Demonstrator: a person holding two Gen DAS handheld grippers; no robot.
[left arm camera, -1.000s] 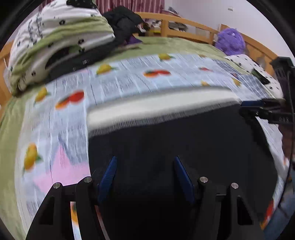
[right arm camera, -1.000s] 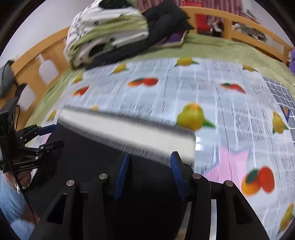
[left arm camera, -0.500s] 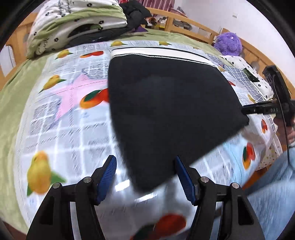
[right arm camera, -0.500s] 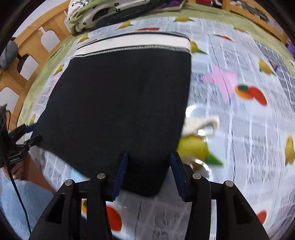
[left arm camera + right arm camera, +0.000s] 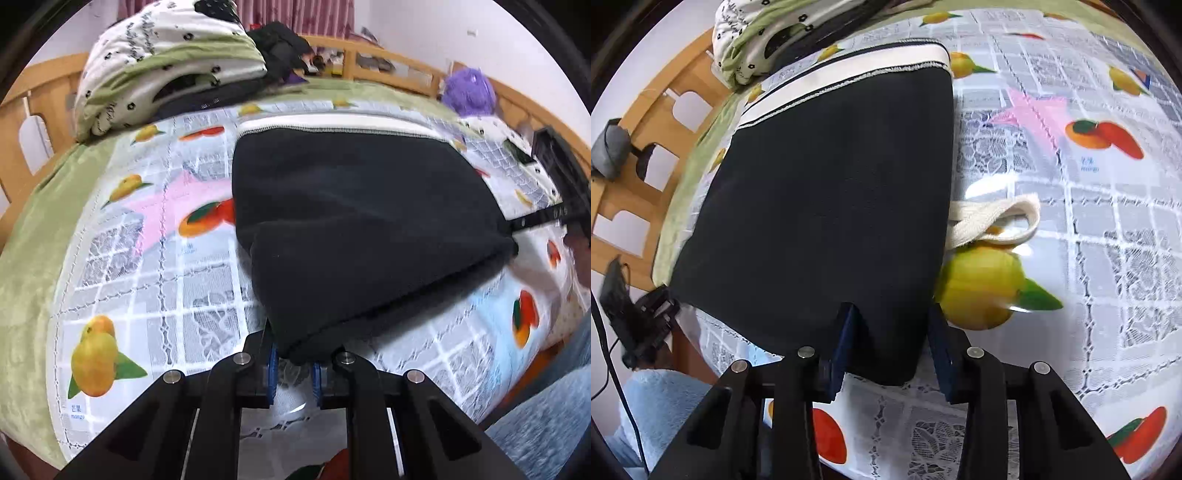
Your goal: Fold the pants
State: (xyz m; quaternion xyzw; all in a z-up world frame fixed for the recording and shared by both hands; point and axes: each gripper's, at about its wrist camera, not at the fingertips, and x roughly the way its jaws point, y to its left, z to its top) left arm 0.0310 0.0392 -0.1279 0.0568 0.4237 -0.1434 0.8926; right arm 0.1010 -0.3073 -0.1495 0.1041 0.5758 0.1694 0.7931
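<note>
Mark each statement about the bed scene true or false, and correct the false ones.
1. The left claw is shut on a corner of the black pants. True.
2. The pants' waistband is red. False: it is cream-white.
3. A cream drawstring loop sticks out beside the pants. True.
4. The pants lie on a bare wooden floor. False: they lie on a fruit-print cover.
5. A purple plush toy sits at the bed's far side. True.
</note>
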